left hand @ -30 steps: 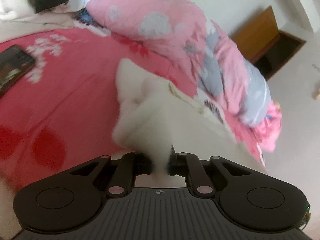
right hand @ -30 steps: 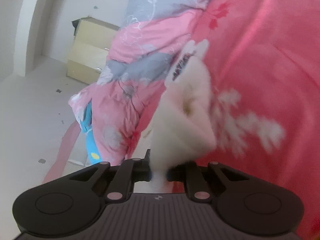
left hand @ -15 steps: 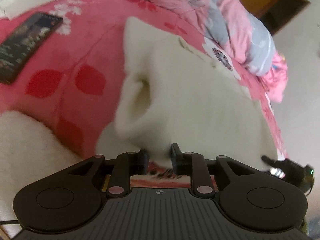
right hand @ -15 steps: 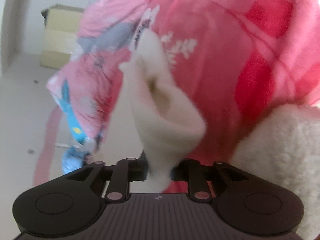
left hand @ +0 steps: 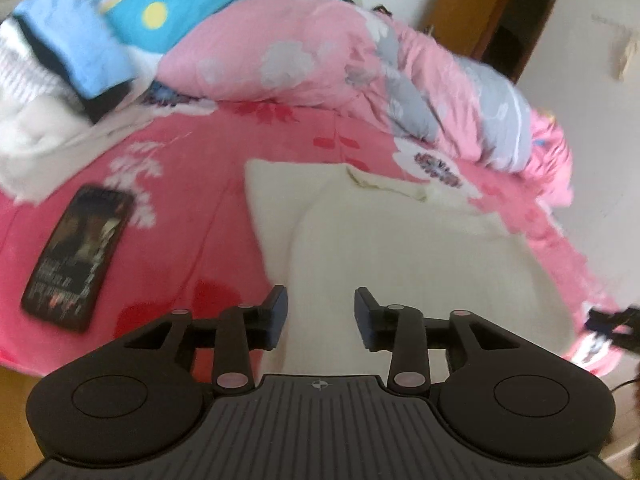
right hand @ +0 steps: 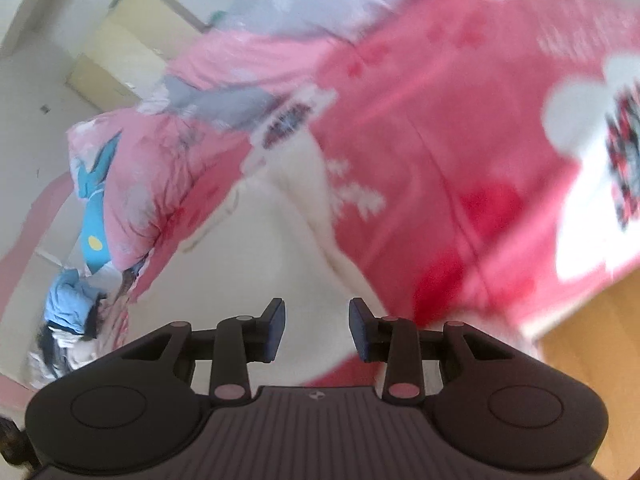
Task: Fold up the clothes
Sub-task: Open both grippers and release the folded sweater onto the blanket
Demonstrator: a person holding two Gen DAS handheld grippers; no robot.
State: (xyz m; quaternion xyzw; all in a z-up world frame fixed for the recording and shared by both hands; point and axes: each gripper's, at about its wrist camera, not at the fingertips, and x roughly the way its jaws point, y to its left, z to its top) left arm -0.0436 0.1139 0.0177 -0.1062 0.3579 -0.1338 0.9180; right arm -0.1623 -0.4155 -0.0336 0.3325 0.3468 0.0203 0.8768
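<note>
Covering nearly all I could see, the bed (left hand: 192, 216) wore a red-pink sheet with white flowers and dark red leaves. A quilt (left hand: 304, 60) in pink, grey and blue was heaped along its far side, and a pile of blue, white and black clothes (left hand: 68, 56) lay at the far left corner. Beyond the bed stood a brown door (left hand: 468, 12), and in the right wrist view a pale cabinet (right hand: 132, 52) stood on the light floor.

On the sheet, near the front edge, the white garment (left hand: 400, 248) lay spread out and rather flat, one layer folded over another, with the collar toward the quilt. In the right wrist view the same cloth (right hand: 272, 256) was blurred, and I could not tell its edges well.

A dark phone (left hand: 76, 252) lay on the sheet to the left of the garment, well apart from it.

The left gripper (left hand: 320, 312) hung over the near part of the garment, its jaws partly apart and opening; the cloth was below them, and the pads did not press on it. The right gripper (right hand: 317, 328) was likewise partly apart and opening over the white cloth, with nothing held.
</note>
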